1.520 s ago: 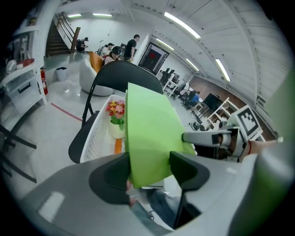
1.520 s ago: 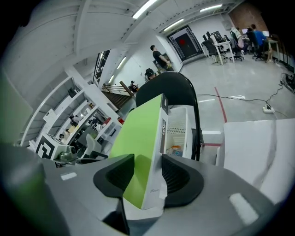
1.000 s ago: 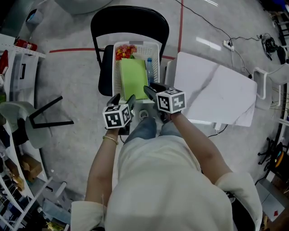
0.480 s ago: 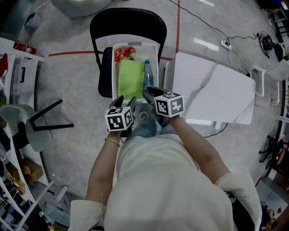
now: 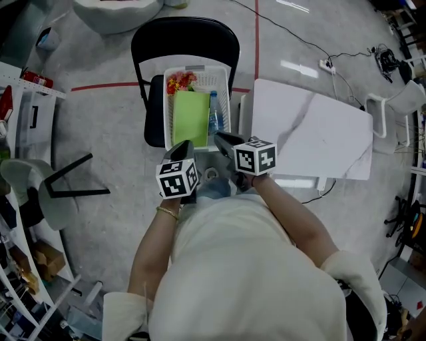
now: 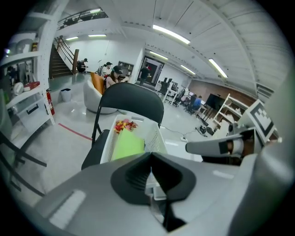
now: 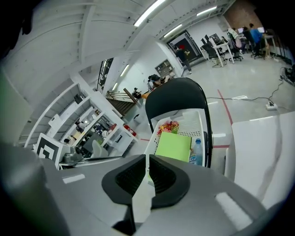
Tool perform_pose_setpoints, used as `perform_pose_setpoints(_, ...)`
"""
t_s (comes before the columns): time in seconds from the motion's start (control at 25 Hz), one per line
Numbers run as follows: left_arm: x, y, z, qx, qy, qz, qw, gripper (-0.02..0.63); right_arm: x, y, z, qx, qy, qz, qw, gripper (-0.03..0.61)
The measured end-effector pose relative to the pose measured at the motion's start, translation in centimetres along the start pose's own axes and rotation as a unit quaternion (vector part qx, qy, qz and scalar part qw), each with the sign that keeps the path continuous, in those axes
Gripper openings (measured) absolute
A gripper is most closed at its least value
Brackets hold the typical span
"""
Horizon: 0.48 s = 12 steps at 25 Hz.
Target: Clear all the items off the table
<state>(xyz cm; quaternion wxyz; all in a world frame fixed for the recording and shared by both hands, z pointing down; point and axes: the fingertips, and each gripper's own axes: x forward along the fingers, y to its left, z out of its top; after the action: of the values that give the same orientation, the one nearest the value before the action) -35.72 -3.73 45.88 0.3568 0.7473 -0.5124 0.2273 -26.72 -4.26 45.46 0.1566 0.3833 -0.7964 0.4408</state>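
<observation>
A white basket (image 5: 200, 68) sits on a black chair (image 5: 185, 33). In it lie a green folder (image 5: 191, 116), red and yellow flowers (image 5: 176, 82) and a water bottle (image 5: 214, 118). The white table (image 5: 313, 133) to the right of the chair is bare. My left gripper (image 5: 183, 150) hovers at the basket's near edge. Its jaws have just been closing and are shut with nothing between them (image 6: 151, 159). My right gripper (image 5: 223, 140) hangs beside it near the basket's near right corner, shut and holding nothing (image 7: 147, 161).
A tipped-over stool (image 5: 73, 176) and white shelving (image 5: 20, 86) stand at the left. A pale beanbag (image 5: 116, 10) lies beyond the chair. Cables and a power strip (image 5: 326, 64) trail over the floor behind the table. A white chair (image 5: 399, 106) stands at the far right.
The left gripper's jaws stood apart and have come together on nothing. Both grippers have lifted a little at the basket's near edge.
</observation>
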Motion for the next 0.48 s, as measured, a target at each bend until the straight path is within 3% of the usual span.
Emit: perform_pose_setpoints(0.48,-2.7,-2.9,0.6,0.031,-0.026,-0.023,0.9989,0.009,-3.2,2.1,-0.1,-0.043,-0.032,-0.002,0.999,0.0)
